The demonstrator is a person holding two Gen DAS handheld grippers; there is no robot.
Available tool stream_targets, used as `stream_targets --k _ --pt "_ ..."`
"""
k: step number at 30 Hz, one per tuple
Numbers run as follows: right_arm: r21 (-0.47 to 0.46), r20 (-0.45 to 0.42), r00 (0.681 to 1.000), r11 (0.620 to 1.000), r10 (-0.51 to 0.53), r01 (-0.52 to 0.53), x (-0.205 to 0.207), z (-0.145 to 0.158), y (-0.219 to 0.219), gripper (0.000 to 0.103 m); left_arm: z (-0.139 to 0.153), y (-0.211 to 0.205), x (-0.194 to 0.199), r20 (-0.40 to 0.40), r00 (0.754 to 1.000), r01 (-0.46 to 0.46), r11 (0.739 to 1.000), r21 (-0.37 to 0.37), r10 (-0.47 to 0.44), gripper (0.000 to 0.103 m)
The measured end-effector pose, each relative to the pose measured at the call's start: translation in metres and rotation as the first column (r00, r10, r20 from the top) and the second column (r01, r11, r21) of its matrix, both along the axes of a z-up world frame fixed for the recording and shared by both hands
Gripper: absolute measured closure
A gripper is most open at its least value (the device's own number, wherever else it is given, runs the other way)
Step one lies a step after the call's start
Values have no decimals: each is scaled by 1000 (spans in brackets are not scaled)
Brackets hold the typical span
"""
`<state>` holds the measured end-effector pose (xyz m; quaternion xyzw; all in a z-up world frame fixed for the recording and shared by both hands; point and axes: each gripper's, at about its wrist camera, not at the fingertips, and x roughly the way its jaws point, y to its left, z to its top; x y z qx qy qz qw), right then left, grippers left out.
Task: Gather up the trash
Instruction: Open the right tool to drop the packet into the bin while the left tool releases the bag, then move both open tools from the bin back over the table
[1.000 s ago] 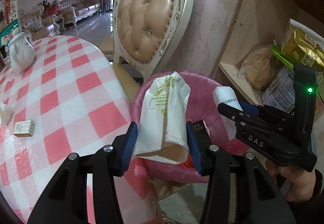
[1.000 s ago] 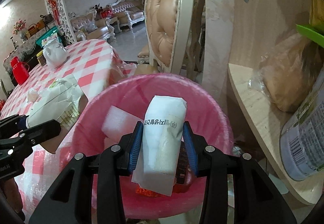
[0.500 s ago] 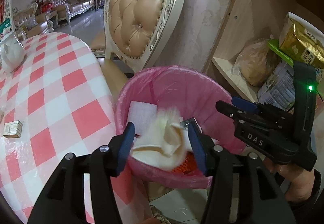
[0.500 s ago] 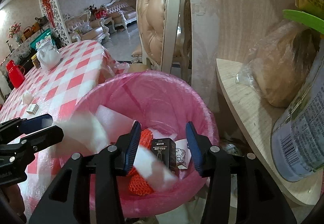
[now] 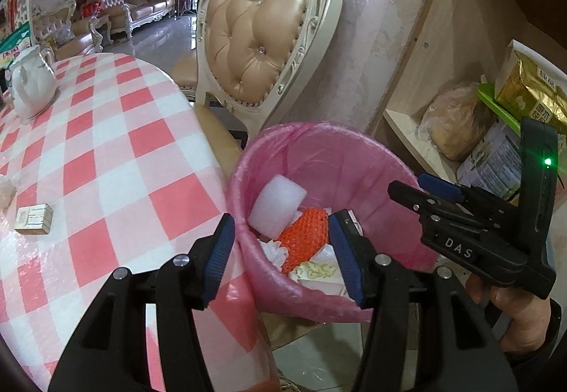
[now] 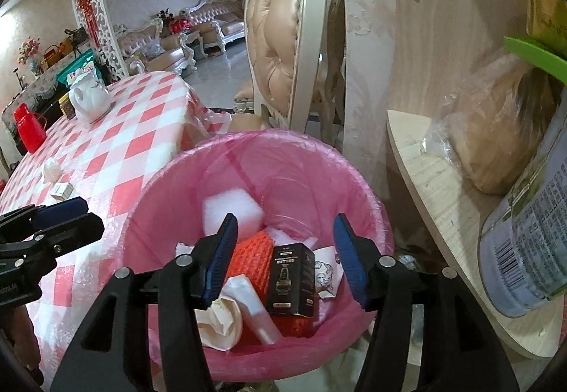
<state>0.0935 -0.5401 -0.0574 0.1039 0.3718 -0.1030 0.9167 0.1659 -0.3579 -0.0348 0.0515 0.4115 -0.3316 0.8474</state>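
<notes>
Two claws: left claw (image 5: 280, 250); right claw (image 6: 285, 257) | wide, empty | trash (image 6: 248, 300) below in bin (image 6: 170, 179)

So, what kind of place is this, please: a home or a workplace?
Most likely a home, in a dining area open to a living room: a table with a red checked cloth, an ornate padded chair, sofas behind, and a pink-lined bin holding trash.

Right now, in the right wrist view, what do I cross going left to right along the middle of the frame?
Left hand-held gripper → checked tablecloth → pink-lined trash bin → wooden shelf → bagged loaf → labelled can.
</notes>
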Motion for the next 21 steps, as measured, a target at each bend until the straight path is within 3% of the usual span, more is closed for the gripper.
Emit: stream_targets --k 21 --pt "-19 38 992 992 122 -121 25 19 67 31 19 95 30 49 984 -170 985 -14 170 46"
